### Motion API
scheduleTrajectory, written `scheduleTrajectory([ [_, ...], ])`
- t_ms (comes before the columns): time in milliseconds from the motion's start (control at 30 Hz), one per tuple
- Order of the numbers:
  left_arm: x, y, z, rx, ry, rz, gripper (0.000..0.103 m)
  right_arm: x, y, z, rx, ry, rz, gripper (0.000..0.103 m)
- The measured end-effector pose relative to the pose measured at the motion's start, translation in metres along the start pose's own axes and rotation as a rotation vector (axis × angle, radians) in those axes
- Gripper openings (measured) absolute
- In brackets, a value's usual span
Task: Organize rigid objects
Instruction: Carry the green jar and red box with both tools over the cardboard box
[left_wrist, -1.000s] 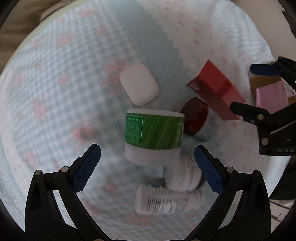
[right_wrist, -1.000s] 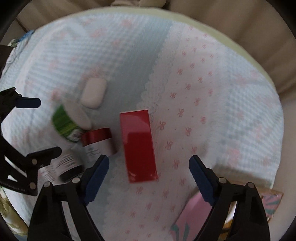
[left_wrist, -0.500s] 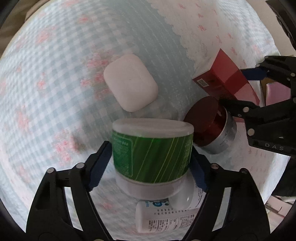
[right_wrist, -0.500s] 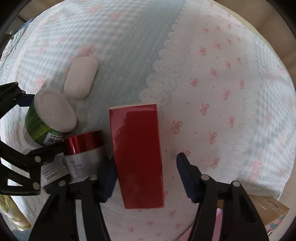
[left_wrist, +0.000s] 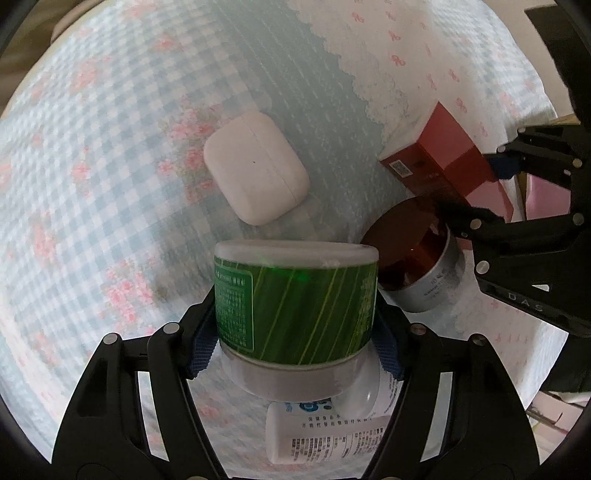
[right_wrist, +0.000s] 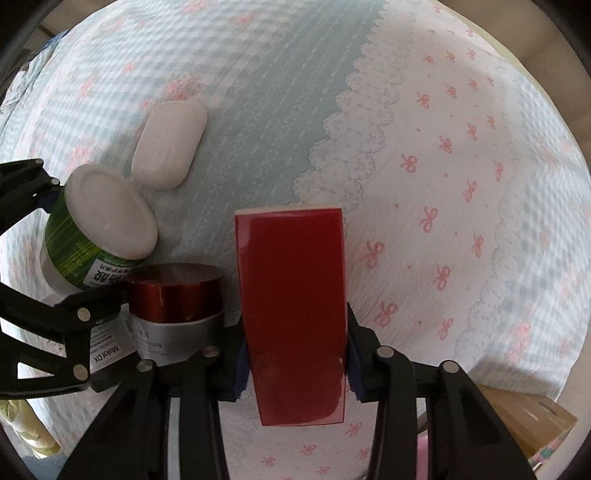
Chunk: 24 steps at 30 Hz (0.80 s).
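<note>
On the left, the left gripper is squeezing the round green-labelled plastic tub with a white lid by its sides, low and near. It looks hard, smooth and maybe slippery. A white rounded earbud case is lying farther off on the checked cloth. On the right, the right gripper is pinching the shiny red cardboard box at its near end. It is probably light and could dent.

The left wrist view looks steeply down, very close over the bedcover. The right wrist view does the same from the other side. Both share the white case and red-lidded jar.
</note>
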<state>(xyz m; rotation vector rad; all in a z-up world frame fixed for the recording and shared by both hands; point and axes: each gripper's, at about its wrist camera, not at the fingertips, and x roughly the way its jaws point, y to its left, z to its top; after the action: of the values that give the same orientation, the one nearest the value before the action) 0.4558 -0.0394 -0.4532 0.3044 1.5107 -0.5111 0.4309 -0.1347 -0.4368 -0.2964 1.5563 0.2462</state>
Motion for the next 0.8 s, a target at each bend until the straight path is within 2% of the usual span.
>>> scheduleTrajectory([
  [167, -0.02, 0.002, -0.006, -0.008, -0.035, 0.01, 0.068, -0.01, -0.004, -0.011, 0.047, -0.027, 0.013, 0.038],
  [433, -0.068, 0.0, -0.022, -0.044, -0.126, 0.003, 0.068, -0.056, -0.015, -0.032, 0.132, -0.105, 0.051, 0.038],
  [700, -0.158, -0.013, -0.063, -0.055, -0.274, -0.005, 0.068, -0.132, -0.013, -0.066, 0.216, -0.222, 0.087, 0.038],
  [800, -0.192, -0.025, -0.082, -0.053, -0.319, 0.001, 0.068, -0.165, 0.006, -0.072, 0.248, -0.262, 0.104, 0.038],
])
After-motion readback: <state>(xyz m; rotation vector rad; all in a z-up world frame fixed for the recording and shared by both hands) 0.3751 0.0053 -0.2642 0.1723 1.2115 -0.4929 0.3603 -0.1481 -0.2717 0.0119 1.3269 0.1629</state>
